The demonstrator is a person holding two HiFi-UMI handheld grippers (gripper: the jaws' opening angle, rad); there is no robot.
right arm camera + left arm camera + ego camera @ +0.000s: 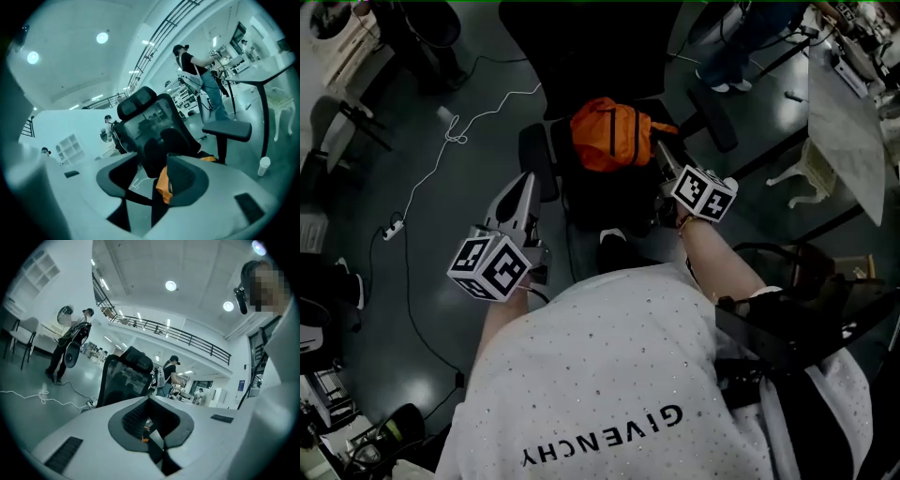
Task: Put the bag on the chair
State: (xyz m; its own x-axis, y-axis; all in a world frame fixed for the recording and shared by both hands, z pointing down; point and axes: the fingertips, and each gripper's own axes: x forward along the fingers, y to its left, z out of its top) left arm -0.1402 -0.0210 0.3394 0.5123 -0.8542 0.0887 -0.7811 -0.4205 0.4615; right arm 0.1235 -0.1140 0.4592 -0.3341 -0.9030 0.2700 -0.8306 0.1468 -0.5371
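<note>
The orange bag point(614, 131) lies on the seat of the black chair point(581, 192), straight ahead of both claws, so the placing itself looks done. What is left, as I judge it, is getting clear without disturbing the bag.

The right claw point(152, 157) has its jaws apart. A fold of the bag point(163, 183) shows in the gap close against its right-hand jaw, but the pads do not seem to press on it. The tips sit just beside the bag's near right edge in the head view point(661, 155). To do this well, keep those jaws wide and draw the claw straight back along its own line, not sideways. A loose fold or strap could catch on the jaw and drag the bag towards the seat's front edge. The armrest point(227, 129) stands to the right of this claw, so a swing that way risks a knock.

The left claw point(149, 399) has its tips together and holds nothing. It hangs left of the seat, apart from the bag point(527, 183), and is best kept out there.
</note>
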